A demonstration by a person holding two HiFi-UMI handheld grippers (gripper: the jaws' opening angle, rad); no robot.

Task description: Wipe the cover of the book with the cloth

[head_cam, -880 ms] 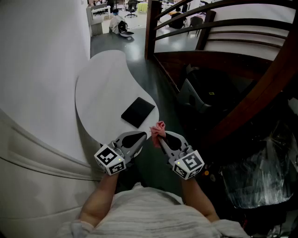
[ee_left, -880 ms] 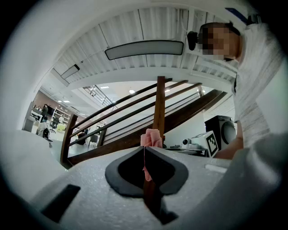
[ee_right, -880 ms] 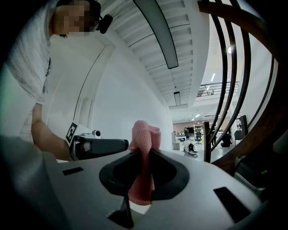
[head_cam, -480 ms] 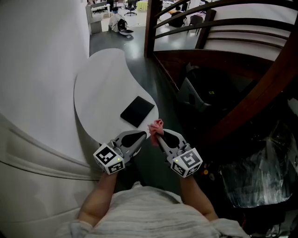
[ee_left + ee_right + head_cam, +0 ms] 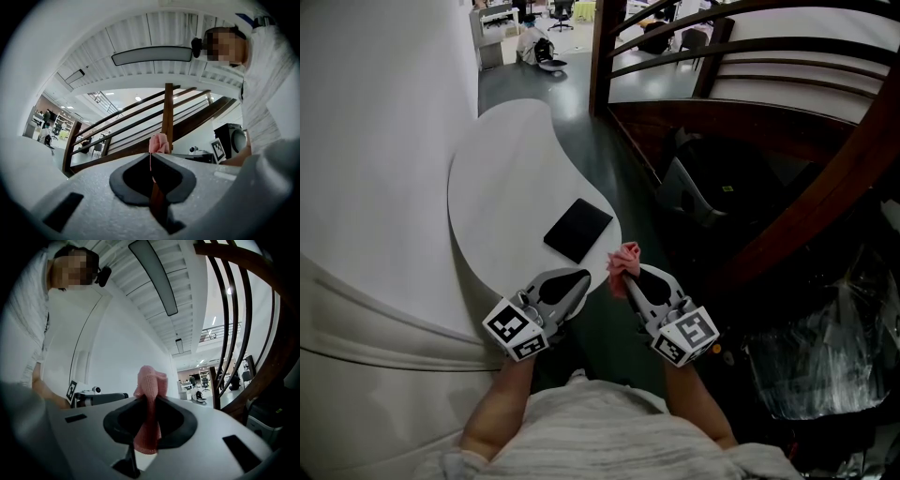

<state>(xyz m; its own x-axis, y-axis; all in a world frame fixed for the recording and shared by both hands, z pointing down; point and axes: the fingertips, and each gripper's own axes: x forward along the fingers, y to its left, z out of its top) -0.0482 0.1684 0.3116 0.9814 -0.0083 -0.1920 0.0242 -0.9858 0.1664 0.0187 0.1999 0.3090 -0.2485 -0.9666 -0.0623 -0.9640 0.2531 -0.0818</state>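
Note:
A black book (image 5: 577,229) lies flat near the front right edge of the white rounded table (image 5: 506,178) in the head view. My right gripper (image 5: 624,275) is shut on a pink cloth (image 5: 623,262), which bunches up above its tips (image 5: 150,385) in the right gripper view. It hovers just off the table's front edge, a little nearer me than the book. My left gripper (image 5: 578,288) is shut with nothing between its jaws, beside the right one. The pink cloth (image 5: 158,143) shows past its tips in the left gripper view.
A dark wooden staircase with curved railings (image 5: 750,103) fills the right side. A white curved wall (image 5: 366,141) runs along the left. Dark floor (image 5: 581,103) lies beyond the table, with chairs and people far off.
Both grippers have shifted slightly; the right one with the cloth moved a little to the right, the left one a little down toward me. The book has not moved.

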